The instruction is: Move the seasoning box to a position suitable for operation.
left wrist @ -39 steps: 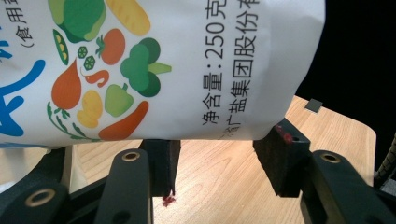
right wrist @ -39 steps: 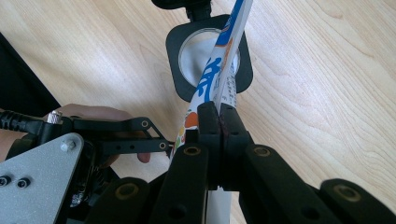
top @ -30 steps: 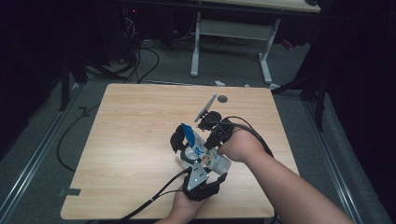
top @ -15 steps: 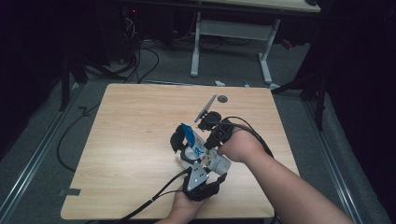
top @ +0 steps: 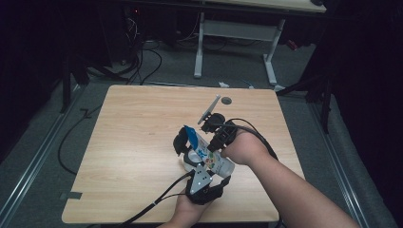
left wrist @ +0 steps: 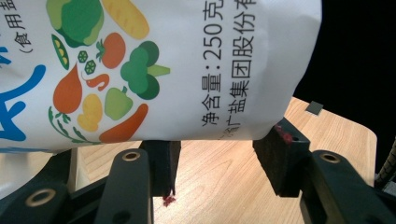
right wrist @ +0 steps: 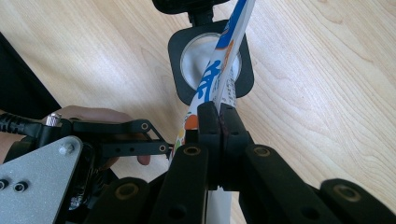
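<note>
A white salt bag (top: 209, 154) printed with vegetables and blue lettering hangs tilted over the wooden table (top: 142, 142). My right gripper (top: 213, 143) is shut on the bag's thin edge (right wrist: 219, 70), its pads pressed flat together (right wrist: 218, 112). Below that edge stands a black square-rimmed container (right wrist: 175, 51) with a pale round opening (top: 190, 155). My left gripper (top: 202, 166) comes in from the near side under the bag's fat end. Its jaws (left wrist: 217, 154) stand apart with bare wood between them. The bag's lower edge (left wrist: 187, 70) lies on the pad tips.
A thin grey strip (top: 209, 109) and a small dark disc (top: 226, 100) lie near the far edge of the table. A grey tape square (left wrist: 315, 107) sits at a table corner. A black cable (top: 157, 202) trails off the near edge. White desk legs (top: 199, 42) stand behind.
</note>
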{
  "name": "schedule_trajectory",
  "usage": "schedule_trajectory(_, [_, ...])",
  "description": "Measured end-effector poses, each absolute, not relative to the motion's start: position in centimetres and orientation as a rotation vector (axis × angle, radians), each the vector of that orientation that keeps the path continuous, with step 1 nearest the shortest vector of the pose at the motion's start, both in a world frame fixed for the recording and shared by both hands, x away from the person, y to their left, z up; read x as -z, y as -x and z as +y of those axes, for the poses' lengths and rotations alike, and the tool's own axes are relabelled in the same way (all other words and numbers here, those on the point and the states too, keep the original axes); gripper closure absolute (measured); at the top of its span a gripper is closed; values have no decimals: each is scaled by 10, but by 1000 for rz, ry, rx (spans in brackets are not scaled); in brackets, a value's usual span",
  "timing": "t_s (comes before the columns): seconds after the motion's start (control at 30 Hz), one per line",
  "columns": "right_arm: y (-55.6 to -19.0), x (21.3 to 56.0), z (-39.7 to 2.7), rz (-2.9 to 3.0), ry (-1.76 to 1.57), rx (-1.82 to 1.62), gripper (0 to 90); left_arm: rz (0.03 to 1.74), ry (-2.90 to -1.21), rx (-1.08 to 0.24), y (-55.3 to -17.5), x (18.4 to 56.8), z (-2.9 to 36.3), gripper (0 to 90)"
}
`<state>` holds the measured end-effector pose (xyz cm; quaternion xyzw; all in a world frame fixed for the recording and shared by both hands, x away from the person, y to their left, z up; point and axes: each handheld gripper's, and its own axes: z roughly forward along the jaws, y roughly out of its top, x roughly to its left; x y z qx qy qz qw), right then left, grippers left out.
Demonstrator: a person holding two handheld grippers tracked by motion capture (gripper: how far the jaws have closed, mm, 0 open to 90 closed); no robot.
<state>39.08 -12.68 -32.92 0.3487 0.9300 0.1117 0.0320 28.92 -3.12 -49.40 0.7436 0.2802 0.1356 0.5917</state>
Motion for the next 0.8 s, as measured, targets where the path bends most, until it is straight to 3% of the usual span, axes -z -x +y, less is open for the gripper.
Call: schedule_trajectory(0.8, [-391,329,-126,2864,-1074,-345,897,655,-1725,-312,-289,494,-31,525])
